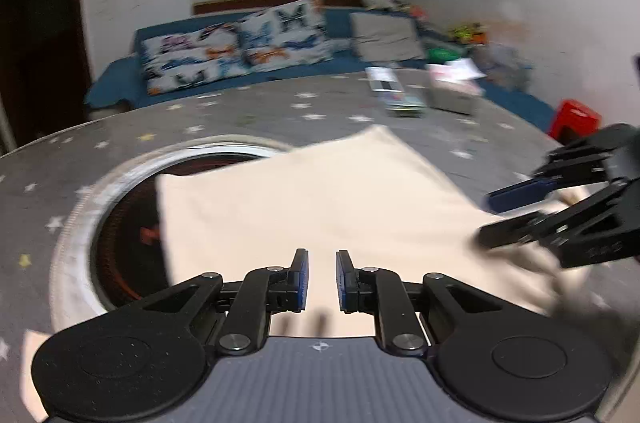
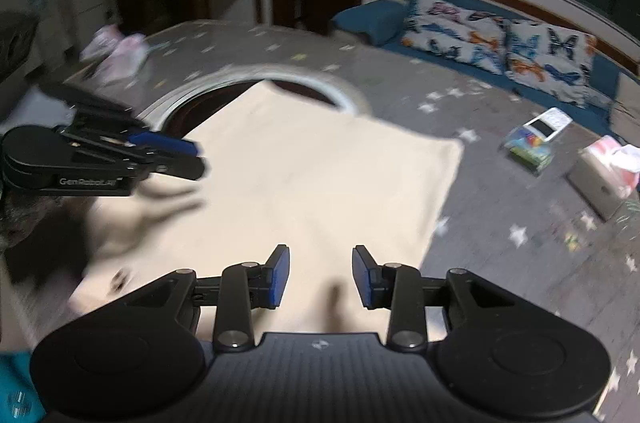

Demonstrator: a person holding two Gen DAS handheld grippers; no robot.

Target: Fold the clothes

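Observation:
A cream garment (image 1: 320, 199) lies flat and partly folded on the grey star-print table (image 1: 280, 107), its far left corner over a round recess. In the left wrist view my left gripper (image 1: 322, 279) is open above the garment's near edge, with only cloth showing below the gap. My right gripper (image 1: 488, 219) reaches in from the right, open over the garment's right side. In the right wrist view the right gripper (image 2: 320, 275) is open over the garment (image 2: 320, 175), nothing between its pads. The left gripper (image 2: 200, 159) hovers at the left edge.
A round recess (image 1: 120, 223) with a pale rim is sunk in the table. A book stack (image 1: 396, 91) and a tissue box (image 2: 600, 183) sit far right, and a pink bag (image 2: 116, 55) far left. A blue sofa with butterfly pillows (image 1: 236, 47) lies behind, with a red stool (image 1: 576, 119) at its right.

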